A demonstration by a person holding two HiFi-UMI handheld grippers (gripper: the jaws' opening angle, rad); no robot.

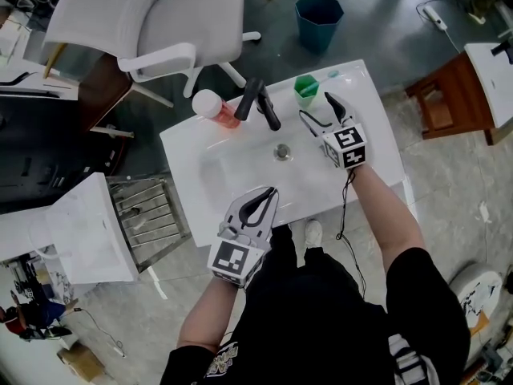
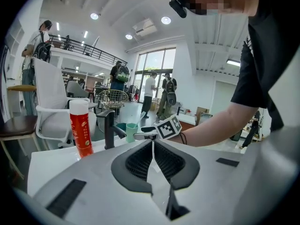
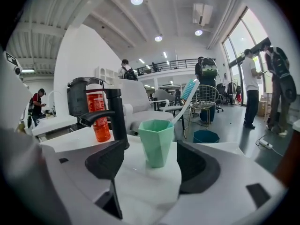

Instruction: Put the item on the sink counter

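A mint-green cup (image 1: 305, 89) with a toothbrush (image 3: 187, 95) in it stands upright on the white sink counter (image 1: 377, 135), right of the black faucet (image 1: 258, 103). My right gripper (image 1: 314, 105) is open just short of the cup, and its pads do not touch it. In the right gripper view the cup (image 3: 156, 142) stands ahead of the open right gripper (image 3: 152, 159). A red bottle (image 1: 215, 108) with a white cap stands left of the faucet. My left gripper (image 1: 271, 191) is shut and holds nothing, over the basin's near edge. In its own view the left gripper (image 2: 152, 142) shows its jaws pressed together.
The basin has a round drain (image 1: 282, 151). Behind the counter are a white office chair (image 1: 160, 22) and a teal bin (image 1: 318, 18). A wire rack (image 1: 148, 211) and a white box (image 1: 84, 231) stand at the left, a wooden stool (image 1: 449, 99) at the right.
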